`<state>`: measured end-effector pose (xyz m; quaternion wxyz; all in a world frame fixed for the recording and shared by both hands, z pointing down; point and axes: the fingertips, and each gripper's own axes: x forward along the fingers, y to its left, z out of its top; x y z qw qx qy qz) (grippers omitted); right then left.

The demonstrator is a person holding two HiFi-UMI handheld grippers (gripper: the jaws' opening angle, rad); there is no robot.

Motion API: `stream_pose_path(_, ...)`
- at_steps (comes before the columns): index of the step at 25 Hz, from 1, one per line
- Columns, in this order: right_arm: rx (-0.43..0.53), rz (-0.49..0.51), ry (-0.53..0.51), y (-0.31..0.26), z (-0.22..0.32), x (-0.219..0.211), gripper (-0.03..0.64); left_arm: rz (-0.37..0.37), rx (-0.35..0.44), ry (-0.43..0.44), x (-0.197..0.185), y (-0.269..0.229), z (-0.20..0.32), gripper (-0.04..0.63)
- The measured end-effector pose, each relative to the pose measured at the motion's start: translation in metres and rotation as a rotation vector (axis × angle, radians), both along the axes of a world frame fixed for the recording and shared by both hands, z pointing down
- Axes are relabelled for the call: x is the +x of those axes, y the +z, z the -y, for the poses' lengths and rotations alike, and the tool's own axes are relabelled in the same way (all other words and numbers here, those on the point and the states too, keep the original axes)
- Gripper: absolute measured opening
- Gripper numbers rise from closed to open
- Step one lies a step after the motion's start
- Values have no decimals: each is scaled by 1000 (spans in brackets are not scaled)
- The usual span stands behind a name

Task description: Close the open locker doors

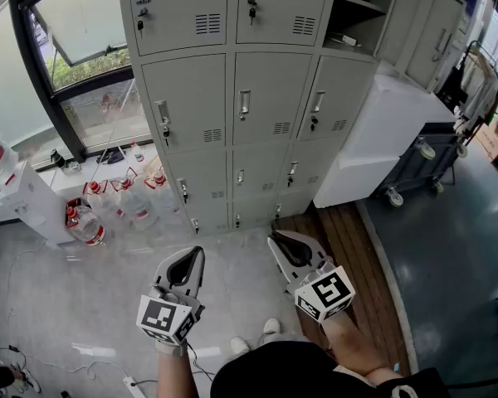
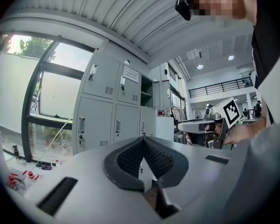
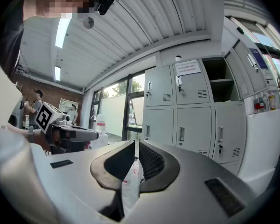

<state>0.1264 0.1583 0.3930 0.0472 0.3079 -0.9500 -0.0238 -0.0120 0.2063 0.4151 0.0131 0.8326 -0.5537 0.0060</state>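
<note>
A bank of grey lockers (image 1: 257, 98) stands in front of me. Its top right compartment (image 1: 354, 11) is open and shows a shelf, with its door (image 1: 436, 27) swung out to the right; the other doors in view are closed. The same open compartment (image 3: 220, 78) appears in the right gripper view. My left gripper (image 1: 197, 251) and right gripper (image 1: 274, 240) hover side by side over the floor, well short of the lockers. Both are shut, with nothing between the jaws. The left gripper (image 2: 143, 138) has its tips touching; the right gripper (image 3: 134, 143) shows only a sliver of gap.
Several clear water bottles with red caps (image 1: 120, 201) stand on the floor at the lockers' left, beside a white unit (image 1: 25, 206). A white cabinet (image 1: 382, 139) and a wheeled cart (image 1: 423, 168) sit to the right. A wooden platform (image 1: 340, 239) runs along the lockers' right foot.
</note>
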Motion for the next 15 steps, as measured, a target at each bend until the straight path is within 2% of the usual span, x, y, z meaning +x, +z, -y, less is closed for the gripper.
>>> stream_pose_path(4, 4, 8, -4, -4, 11, 15, 52, 2, 11, -3, 21, -12, 14, 17)
stream_pose_path(9, 9, 28, -45, -7, 30, 29, 52, 67, 12, 4, 47, -10, 35, 17)
stream_pose_path(15, 15, 56, -116, -2, 58, 46, 52, 73, -10, -46, 67, -3, 65, 17)
